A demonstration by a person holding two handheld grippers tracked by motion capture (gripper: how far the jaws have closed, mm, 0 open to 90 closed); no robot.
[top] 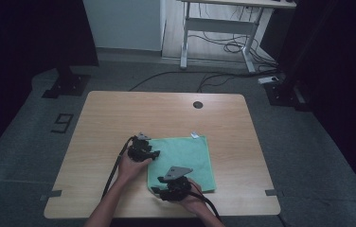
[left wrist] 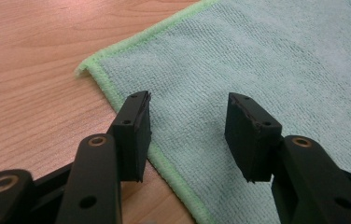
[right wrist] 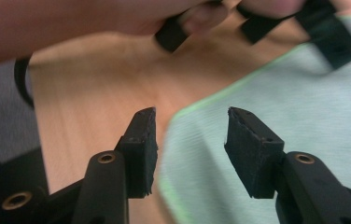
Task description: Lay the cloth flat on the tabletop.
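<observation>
Wooden table point(top: 119, 113), green cloth point(top: 185, 156) under open claws

It looks like a lab or office room: grey carpet floor point(top: 34, 142), a height-adjustable desk point(top: 223, 28) with loose cables point(top: 228, 45), black stand bases point(top: 67, 85), floor tape marks point(top: 61, 123).

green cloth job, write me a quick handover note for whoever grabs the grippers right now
Left gripper: open, fingers straddling the left edge of the green microfibre cloth near its far left corner, nothing gripped.
Right gripper: open, at the cloth's near left corner, nothing gripped.
Cloth: lies flat and spread on the wooden table, white tag at its far edge.
Done: both grippers lined up on the left side.
Left: likely close on that edge and fold.
</observation>
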